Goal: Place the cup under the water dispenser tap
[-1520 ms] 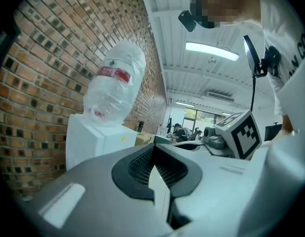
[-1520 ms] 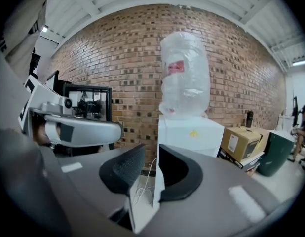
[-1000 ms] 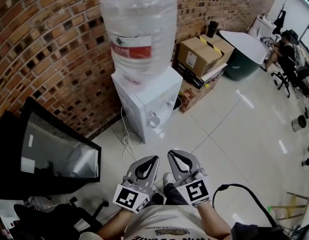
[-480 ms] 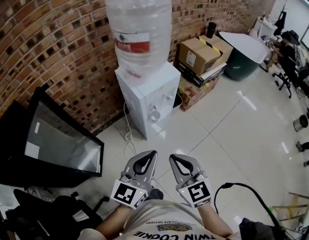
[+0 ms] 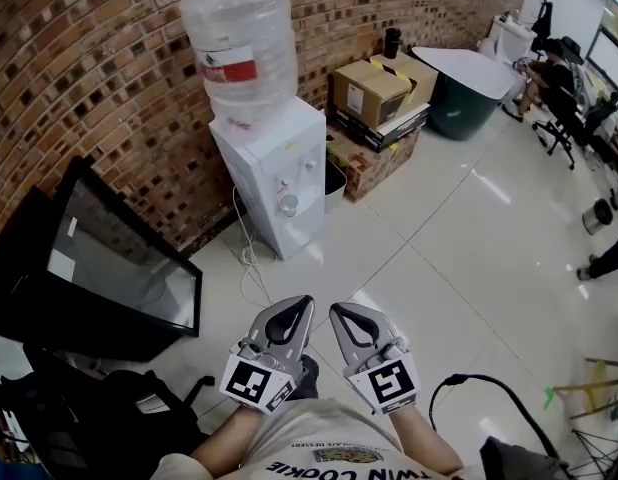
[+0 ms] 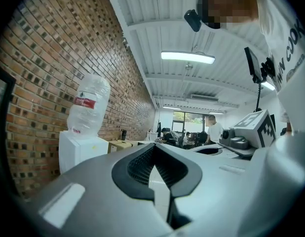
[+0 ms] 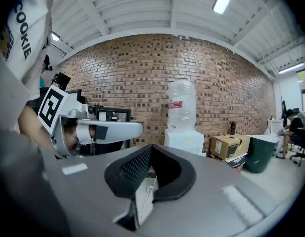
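A white water dispenser [image 5: 274,168] with a clear bottle [image 5: 239,48] on top stands against the brick wall. A small pale cup [image 5: 287,205] sits in its tap recess. My left gripper [image 5: 303,304] and right gripper [image 5: 336,312] are held side by side close to my body, well short of the dispenser, over the tiled floor. Both are shut with nothing between the jaws. The left gripper view shows its jaws [image 6: 153,148] closed, with the dispenser [image 6: 78,149] far off at the left. In the right gripper view the jaws [image 7: 151,147] are closed and the dispenser [image 7: 184,141] is straight ahead.
A black glass-fronted cabinet [image 5: 99,268] leans against the wall at left. Cardboard boxes [image 5: 374,93] and a green bin [image 5: 459,108] under a white board stand right of the dispenser. A white cord [image 5: 247,268] trails on the floor and a black cable [image 5: 489,398] loops at lower right. Office chairs stand far right.
The view has drawn back from the dispenser, which now looks smaller and farther away. Both grippers stayed shut and side by side near my body.
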A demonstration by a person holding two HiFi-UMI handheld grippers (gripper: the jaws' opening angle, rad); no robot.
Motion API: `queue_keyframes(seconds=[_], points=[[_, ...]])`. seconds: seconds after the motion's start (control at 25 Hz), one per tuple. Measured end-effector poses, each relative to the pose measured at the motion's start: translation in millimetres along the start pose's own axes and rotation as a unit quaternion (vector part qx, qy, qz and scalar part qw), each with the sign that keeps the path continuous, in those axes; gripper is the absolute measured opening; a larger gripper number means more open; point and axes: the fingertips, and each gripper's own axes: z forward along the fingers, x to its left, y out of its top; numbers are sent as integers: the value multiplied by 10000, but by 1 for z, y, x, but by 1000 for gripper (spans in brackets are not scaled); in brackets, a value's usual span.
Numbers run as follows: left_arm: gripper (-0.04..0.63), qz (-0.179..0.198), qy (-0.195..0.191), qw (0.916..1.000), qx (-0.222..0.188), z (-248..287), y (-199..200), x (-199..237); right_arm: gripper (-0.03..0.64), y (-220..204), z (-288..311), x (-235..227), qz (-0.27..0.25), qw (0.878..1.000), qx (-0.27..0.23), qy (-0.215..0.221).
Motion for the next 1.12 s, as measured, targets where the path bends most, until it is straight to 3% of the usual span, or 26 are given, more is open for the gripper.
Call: queue_keyframes(seconds=[0.2,0.44,1.12], points=[[-9,37,-15,10000,48,-27,-4,-53,6,-6,-48,24,54,9999,-6,85],[-9,110,113,9999,58,-57,4,-87,6,-4,-86,49,190,9996,-100,206],[-9,38,247,9996,121,-118,4,-98,6,-2,-109,99,329,9992,-107,214]])
